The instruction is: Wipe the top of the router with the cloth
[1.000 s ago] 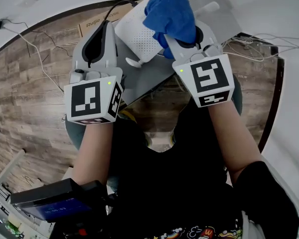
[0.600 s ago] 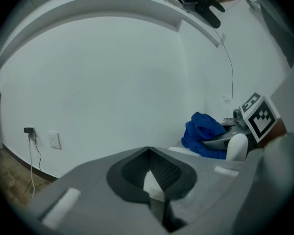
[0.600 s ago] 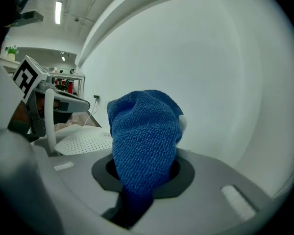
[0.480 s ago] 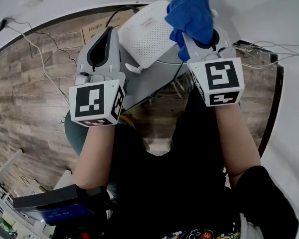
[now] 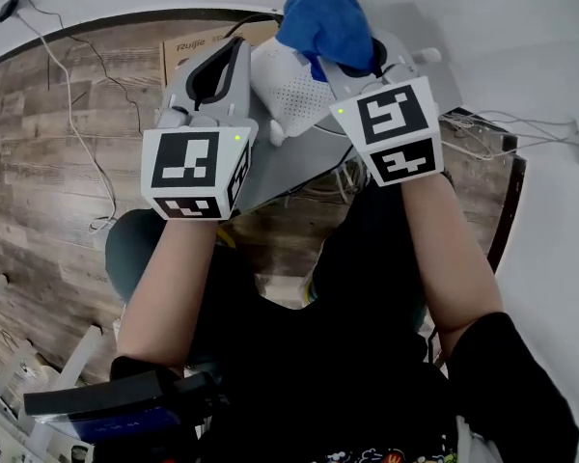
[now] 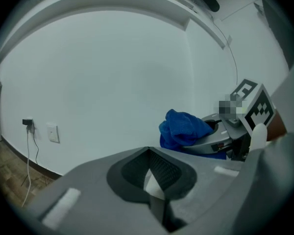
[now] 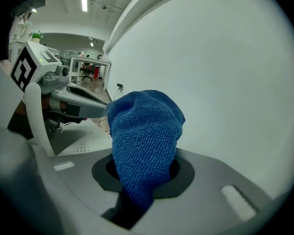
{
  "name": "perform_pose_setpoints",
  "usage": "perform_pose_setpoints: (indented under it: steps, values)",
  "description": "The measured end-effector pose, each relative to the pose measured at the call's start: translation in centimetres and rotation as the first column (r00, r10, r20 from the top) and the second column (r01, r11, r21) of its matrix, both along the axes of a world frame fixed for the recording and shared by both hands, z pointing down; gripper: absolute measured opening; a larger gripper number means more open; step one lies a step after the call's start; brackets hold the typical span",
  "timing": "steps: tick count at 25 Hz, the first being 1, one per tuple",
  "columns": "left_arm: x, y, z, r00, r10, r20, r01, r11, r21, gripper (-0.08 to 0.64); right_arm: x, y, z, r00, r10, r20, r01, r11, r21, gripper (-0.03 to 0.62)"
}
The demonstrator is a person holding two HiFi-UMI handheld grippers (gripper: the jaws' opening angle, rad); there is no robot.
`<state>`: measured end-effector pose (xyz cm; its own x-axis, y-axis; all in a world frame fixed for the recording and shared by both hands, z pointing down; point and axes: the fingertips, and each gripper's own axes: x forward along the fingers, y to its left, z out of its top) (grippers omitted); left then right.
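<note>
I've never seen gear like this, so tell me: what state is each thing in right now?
Cloth, bunched up, clamped.
Router, unclear whether the cloth touches it.
Right claw, shut on the cloth.
Left claw, shut on a white sliver, apparently the router's edge.

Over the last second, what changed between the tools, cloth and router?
The right tool swept the blue cloth rightward across the white router, then back left toward the left tool. Nothing was taken or released: the right tool stays shut on the cloth, the left tool on the router.
</note>
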<state>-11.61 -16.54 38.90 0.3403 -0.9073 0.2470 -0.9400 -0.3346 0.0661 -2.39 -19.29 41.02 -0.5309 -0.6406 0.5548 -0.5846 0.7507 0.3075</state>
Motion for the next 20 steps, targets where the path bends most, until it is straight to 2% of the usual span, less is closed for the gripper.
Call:
perform_pose_setpoints:
  steps: [7, 14, 17, 20]
  values:
    - [-1.3, -0.4, -0.7, 1.0, -0.02, -0.022, 0.02, 0.999, 0.03, 0.0, -4.7, 1.0, 0.2, 0.989, -0.139, -0.049, 0.136, 0.989, -0.056, 0.117]
    - [-4.8, 0.1, -0.3, 0.995, -0.088, -0.047, 0.089, 0.996, 0.016, 0.0, -9.5, 2.1, 0.9, 0.962, -0.266, -0.064, 0.256, 0.957, -0.137, 0.117]
    - [-5.4, 0.3, 0.3, 0.993, -0.106, -0.059, 0.107, 0.994, 0.006, 0.0, -10.1, 2.1, 1.5, 0.954, -0.292, -0.069, 0.279, 0.947, -0.157, 0.117]
    - [-4.9, 0.1, 0.3, 0.993, -0.09, -0.076, 0.09, 0.996, 0.004, 0.0, -9.9, 1.4, 2.0, 0.957, -0.281, -0.075, 0.264, 0.947, -0.184, 0.117]
